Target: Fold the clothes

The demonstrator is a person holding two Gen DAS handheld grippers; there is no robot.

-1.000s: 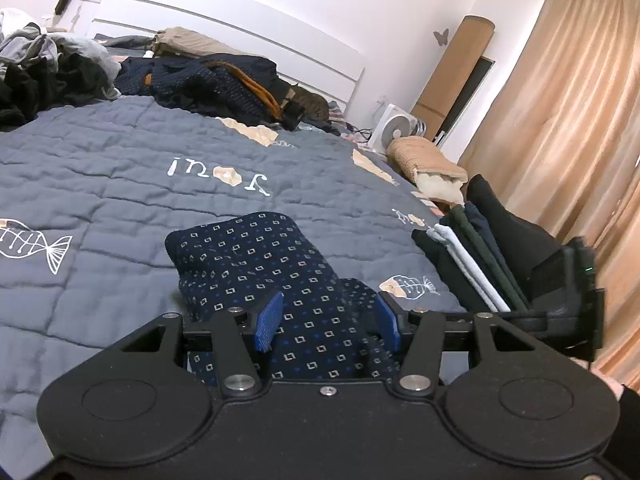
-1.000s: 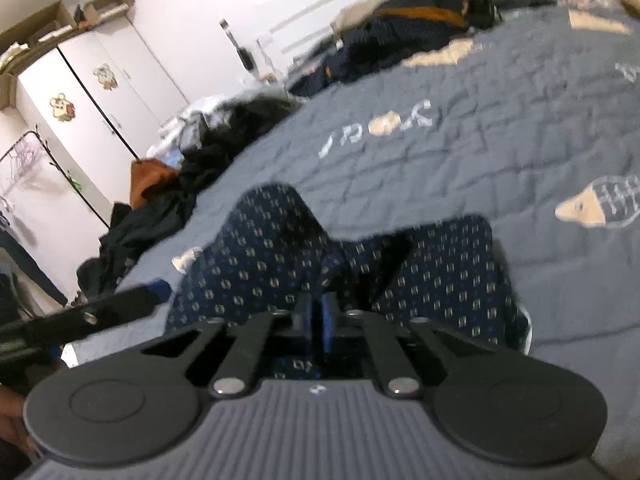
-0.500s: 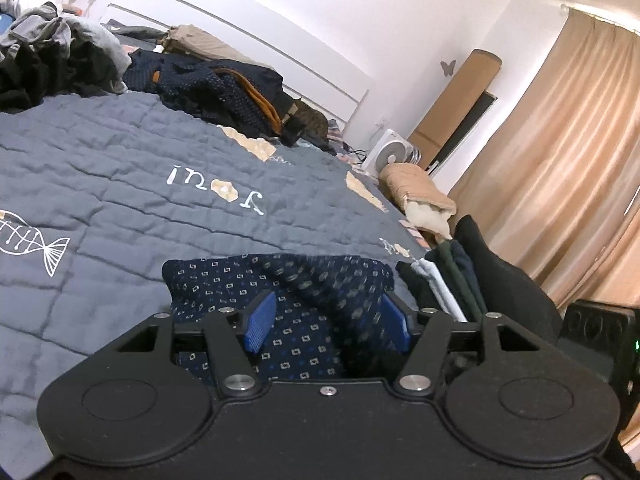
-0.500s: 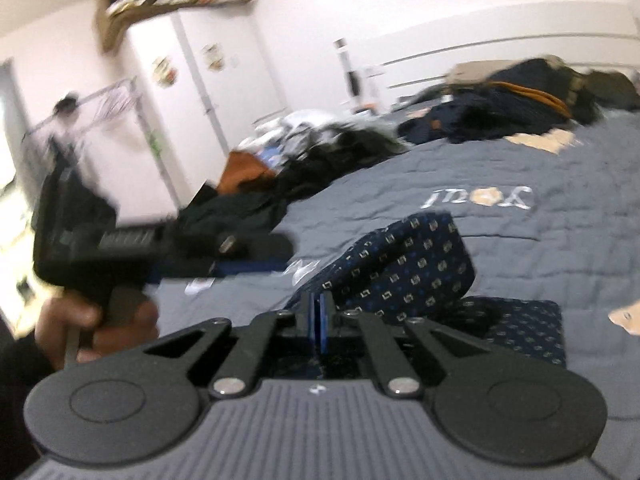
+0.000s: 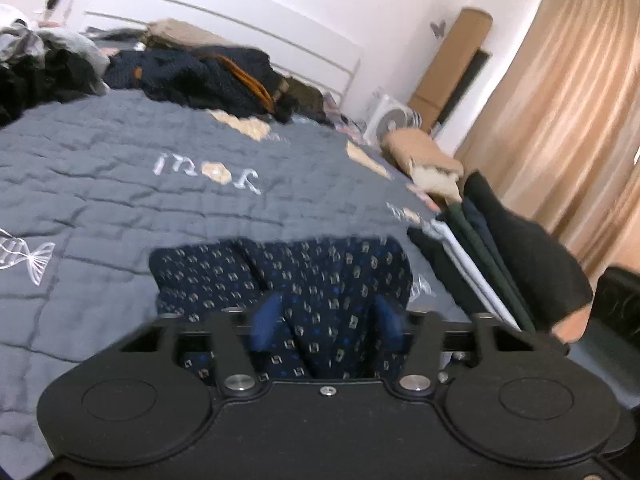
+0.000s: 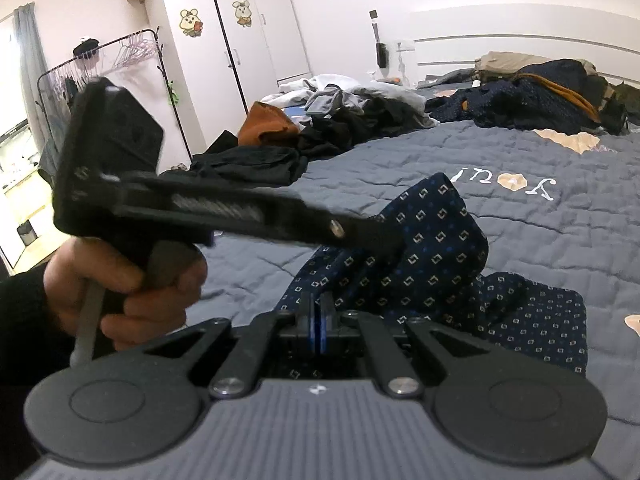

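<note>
Currently right gripper: blue pads pinched together on a raised fold of the navy patterned garment, soft knit with small square motifs, bunched at lower centre of frame on the grey quilted bedspread. Left gripper has its pads spread, cloth lying between them. Folded dark stack sits at right; loose clothes pile beyond.
</note>
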